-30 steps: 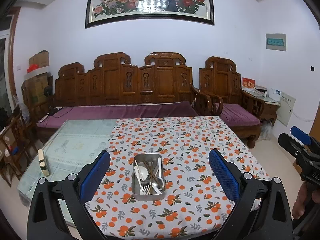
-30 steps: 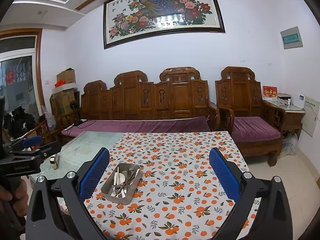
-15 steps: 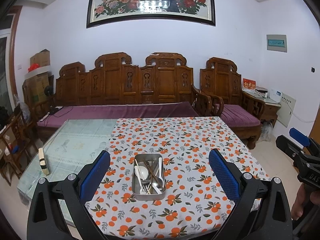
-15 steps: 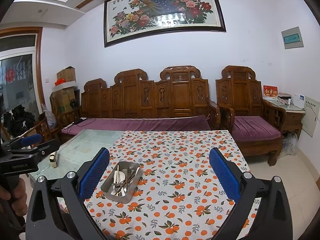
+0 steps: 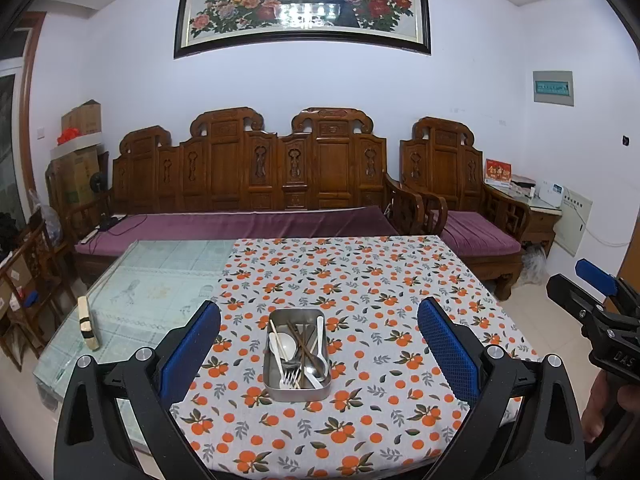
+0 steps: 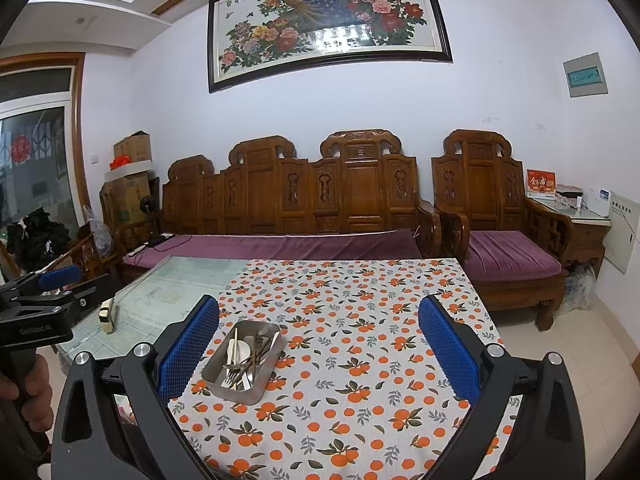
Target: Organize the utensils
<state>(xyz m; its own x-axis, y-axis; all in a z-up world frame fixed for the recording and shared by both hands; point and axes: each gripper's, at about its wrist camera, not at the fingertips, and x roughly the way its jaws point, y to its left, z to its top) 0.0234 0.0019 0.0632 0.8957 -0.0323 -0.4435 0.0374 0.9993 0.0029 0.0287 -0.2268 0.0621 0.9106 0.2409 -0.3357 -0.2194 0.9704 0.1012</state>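
Both views have barely drifted since earlier; left claw (image 5: pixel 319 344) and right claw (image 6: pixel 319 340) hang wide open and empty above the counter (image 5: pixel 400 280), framing the steel tray (image 5: pixel 298 393) heaped with mixed utensils (image 5: pixel 298 350), seemingly unsorted.

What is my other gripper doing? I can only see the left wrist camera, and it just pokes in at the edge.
Observer: The right wrist view shows the right gripper wide open, holding nothing.
Operator: Is it aimed at the tray like mine?
Observer: Not quite. There the metal tray sits off to the left, close to the left-hand blue pad, not in the middle.
Operator: What's past the cardboard boxes on the left?
Observer: A glass door with a round red decoration on it.
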